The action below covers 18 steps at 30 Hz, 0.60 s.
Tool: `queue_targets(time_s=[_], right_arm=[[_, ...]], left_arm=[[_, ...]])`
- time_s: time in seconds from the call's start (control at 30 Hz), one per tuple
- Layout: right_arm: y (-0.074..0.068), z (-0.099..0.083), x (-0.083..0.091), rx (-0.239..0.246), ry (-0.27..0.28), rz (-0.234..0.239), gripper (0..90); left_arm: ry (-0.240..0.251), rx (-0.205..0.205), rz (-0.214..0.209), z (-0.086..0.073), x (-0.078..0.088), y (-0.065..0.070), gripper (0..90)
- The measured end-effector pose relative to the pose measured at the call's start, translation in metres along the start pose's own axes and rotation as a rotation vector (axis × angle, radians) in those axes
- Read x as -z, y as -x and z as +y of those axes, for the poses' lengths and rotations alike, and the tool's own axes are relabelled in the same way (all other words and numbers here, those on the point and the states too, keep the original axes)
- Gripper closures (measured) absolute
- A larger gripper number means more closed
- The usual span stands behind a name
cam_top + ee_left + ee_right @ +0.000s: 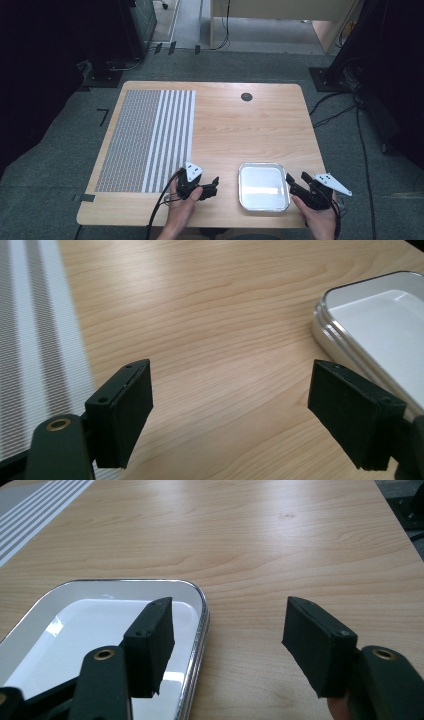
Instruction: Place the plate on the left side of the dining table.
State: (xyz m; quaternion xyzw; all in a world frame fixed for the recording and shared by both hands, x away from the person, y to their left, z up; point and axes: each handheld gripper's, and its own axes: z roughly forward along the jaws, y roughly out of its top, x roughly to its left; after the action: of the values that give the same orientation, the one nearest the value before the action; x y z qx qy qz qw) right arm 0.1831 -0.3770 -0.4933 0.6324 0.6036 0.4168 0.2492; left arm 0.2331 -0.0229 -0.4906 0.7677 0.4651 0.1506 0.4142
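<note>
Wooden counter [235, 130], striped mat [147, 137] at frame left; metal tray [263, 186] sits lower centre. Left tool [210, 187] spread beside it, right tool [296, 181] spread over the tray's right rim, both pinching nothing.

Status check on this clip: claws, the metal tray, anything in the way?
Left claw open, empty, left of tray. Right claw open, empty, at tray's right rim. Metal tray empty, flat on table. Nothing in the way.

Tray [263, 186] between left gripper [214, 185] and right gripper [296, 182]
</note>
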Motion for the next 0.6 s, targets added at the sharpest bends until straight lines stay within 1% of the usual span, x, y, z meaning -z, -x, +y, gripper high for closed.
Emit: queue_targets(time_s=[0.1, 0.13, 0.17, 0.2, 0.23, 0.27, 0.33, 0.37, 0.4, 0.43, 0.47, 0.57, 0.6], right_arm=[[0.001, 0.001, 0.000, 0.001, 0.004, -0.020, 37.0], [0.001, 0.001, 0.000, 0.001, 0.004, -0.020, 37.0], [0.002, 0.001, 0.001, -0.002, 0.010, -0.021, 38.8], [0.002, 0.001, 0.001, -0.002, 0.010, -0.021, 38.8], [0.002, 0.001, 0.001, -0.001, 0.015, -0.020, 41.7], [0.004, 0.001, 0.001, -0.023, 0.021, -0.003, 48.7], [0.007, 0.000, 0.000, -0.047, 0.019, 0.015, 53.7], [0.007, 0.000, 0.000, -0.047, 0.019, 0.015, 53.7], [0.009, -0.001, 0.000, -0.065, 0.017, 0.055, 64.6], [0.009, -0.001, 0.000, -0.065, 0.017, 0.055, 64.6], [0.011, -0.001, -0.001, -0.089, 0.011, 0.112, 68.1], [0.011, -0.002, -0.002, -0.087, -0.001, 0.122, 68.6], [0.011, -0.002, -0.002, -0.085, -0.008, 0.133, 69.6]], left_arm=[[-0.005, -0.010, -0.018, 0.004, -0.006, 0.011, 18.2], [-0.005, -0.014, -0.020, 0.005, -0.007, 0.014, 18.2], [-0.003, -0.018, -0.023, 0.006, -0.009, 0.018, 18.1], [-0.005, -0.024, -0.029, 0.008, -0.010, 0.022, 18.1], [-0.005, -0.027, -0.032, 0.009, -0.011, 0.025, 17.9], [-0.004, -0.031, -0.036, 0.010, -0.013, 0.028, 17.8], [-0.008, -0.041, -0.038, 0.011, -0.016, 0.033, 17.8], [-0.008, -0.041, -0.039, 0.012, -0.017, 0.035, 17.8], [-0.011, -0.037, -0.047, 0.012, -0.021, 0.040, 17.8], [-0.011, -0.037, -0.047, 0.012, -0.021, 0.040, 17.8], [-0.014, -0.039, -0.050, 0.012, -0.022, 0.042, 17.8], [-0.021, -0.052, -0.054, 0.011, -0.026, 0.050, 18.0], [-0.022, -0.052, -0.061, 0.010, -0.028, 0.056, 18.1]])
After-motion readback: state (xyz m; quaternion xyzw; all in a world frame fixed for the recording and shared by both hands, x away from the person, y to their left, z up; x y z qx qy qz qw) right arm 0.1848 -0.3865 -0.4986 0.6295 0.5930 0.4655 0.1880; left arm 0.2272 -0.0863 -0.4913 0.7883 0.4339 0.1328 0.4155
